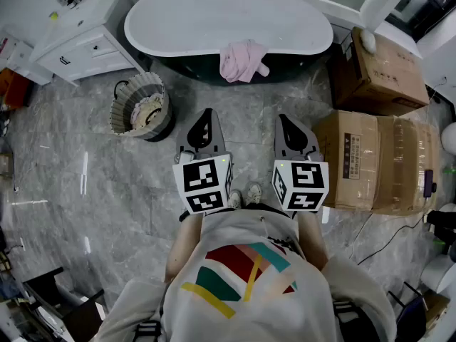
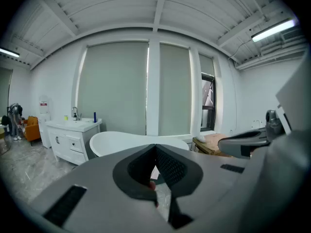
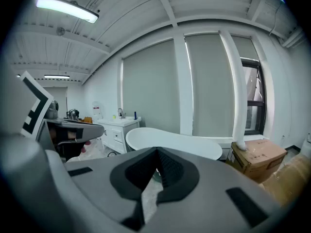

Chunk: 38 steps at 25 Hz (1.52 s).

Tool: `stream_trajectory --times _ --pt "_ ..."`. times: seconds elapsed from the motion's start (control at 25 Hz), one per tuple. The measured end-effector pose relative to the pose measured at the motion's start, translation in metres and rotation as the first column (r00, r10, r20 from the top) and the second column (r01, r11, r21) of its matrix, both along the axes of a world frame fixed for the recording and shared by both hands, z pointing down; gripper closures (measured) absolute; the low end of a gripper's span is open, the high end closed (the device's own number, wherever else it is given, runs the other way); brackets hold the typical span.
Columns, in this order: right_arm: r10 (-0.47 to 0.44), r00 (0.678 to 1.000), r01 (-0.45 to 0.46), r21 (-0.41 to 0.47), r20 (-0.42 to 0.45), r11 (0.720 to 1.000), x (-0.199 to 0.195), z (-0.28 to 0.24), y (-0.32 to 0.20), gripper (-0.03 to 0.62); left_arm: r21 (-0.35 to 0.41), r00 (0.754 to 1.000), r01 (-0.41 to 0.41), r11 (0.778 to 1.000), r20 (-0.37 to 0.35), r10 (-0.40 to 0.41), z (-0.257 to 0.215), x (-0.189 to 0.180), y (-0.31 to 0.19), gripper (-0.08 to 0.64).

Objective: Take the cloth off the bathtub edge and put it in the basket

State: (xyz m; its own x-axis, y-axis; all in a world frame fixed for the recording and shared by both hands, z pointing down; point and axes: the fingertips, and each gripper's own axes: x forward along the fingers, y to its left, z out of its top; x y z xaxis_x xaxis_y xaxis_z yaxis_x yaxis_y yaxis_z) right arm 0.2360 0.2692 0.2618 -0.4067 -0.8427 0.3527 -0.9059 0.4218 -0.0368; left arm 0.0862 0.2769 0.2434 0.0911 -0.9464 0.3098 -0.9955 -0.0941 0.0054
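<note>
Smooth, glossy white bathtub (image 1: 214, 20). Soft, crumpled pink cloth (image 1: 242, 60). Polished grey floor (image 1: 85, 162) with marble-like veining. Basket (image 1: 121, 112) with ribbed, fabric-like sides. Matt brown cardboard boxes (image 1: 370, 159). Left gripper (image 1: 205, 116) and right gripper (image 1: 286, 120) in matt grey plastic.

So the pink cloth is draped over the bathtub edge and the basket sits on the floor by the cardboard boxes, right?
Not the basket: the head view shows it on the floor by the white cabinet, across from the cardboard boxes. The pink cloth is draped over the bathtub edge, as you said.
</note>
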Motion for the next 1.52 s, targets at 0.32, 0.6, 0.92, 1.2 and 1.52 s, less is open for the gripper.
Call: stream_trajectory --times 0.32,0.6,0.92,1.2,1.52 --pt "-0.001 1.000 0.002 -0.021 0.017 1.000 0.013 0.008 0.010 0.580 -0.024 1.000 -0.015 1.000 0.002 0.015 0.008 0.012 0.009 0.541" --pt "-0.004 1.000 0.005 -0.021 0.031 1.000 0.023 0.010 0.014 0.580 -0.022 1.000 -0.018 1.000 -0.002 0.018 0.006 0.018 0.010 0.541" --pt "-0.017 0.999 0.017 0.009 0.051 1.000 0.038 0.008 0.012 0.580 -0.013 0.999 -0.032 0.999 0.008 0.032 0.004 0.032 -0.001 0.541" --pt "-0.037 0.997 0.036 0.015 0.072 0.999 0.054 0.016 0.008 0.580 0.002 1.000 0.027 1.000 0.006 -0.027 0.010 0.035 -0.007 0.542" --pt "-0.035 0.997 0.033 0.028 0.065 0.999 0.059 0.010 -0.003 0.580 0.022 0.998 0.048 0.999 -0.034 -0.047 0.001 0.033 -0.010 0.543"
